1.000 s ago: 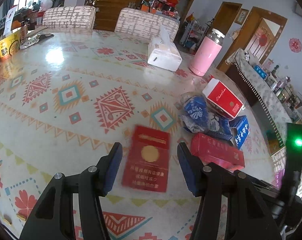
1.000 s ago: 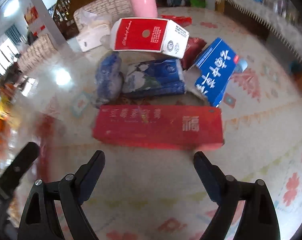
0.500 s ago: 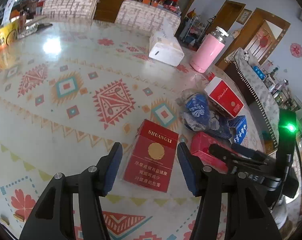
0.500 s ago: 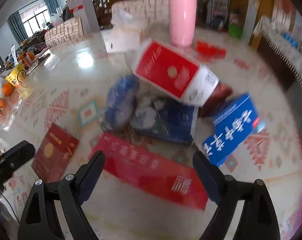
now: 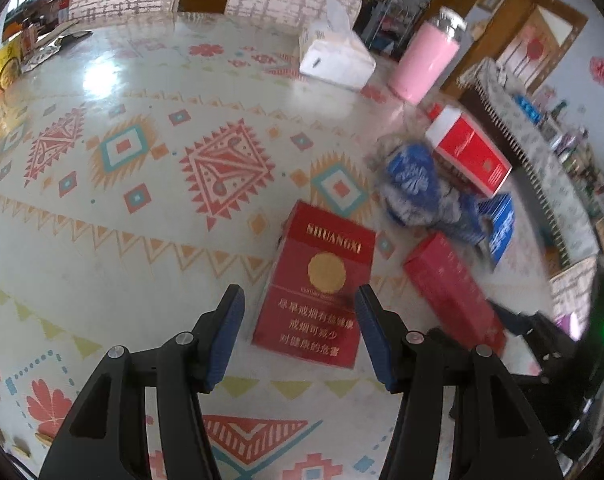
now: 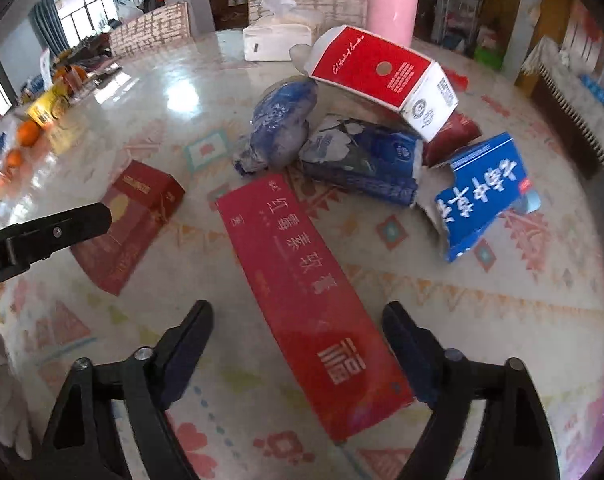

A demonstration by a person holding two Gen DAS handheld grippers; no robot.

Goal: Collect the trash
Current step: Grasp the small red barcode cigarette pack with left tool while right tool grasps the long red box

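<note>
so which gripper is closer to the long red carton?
Right. The right gripper straddles the long red carton's near end, fingers closing but not yet touching. The left gripper is off to its side, over the dark red Shuangxi pack.

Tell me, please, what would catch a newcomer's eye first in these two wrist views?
Probably the two red boxes, each framed by a gripper: the SHUANGXI cigarette carton lies flat between the left gripper fingers, and the long red box runs between those of the right gripper, whose jaws are closing without touching it yet. Behind them sits a heap of crumpled blue packets and a torn blue box, with a pink flask standing at the far edge of the patterned table.
</note>
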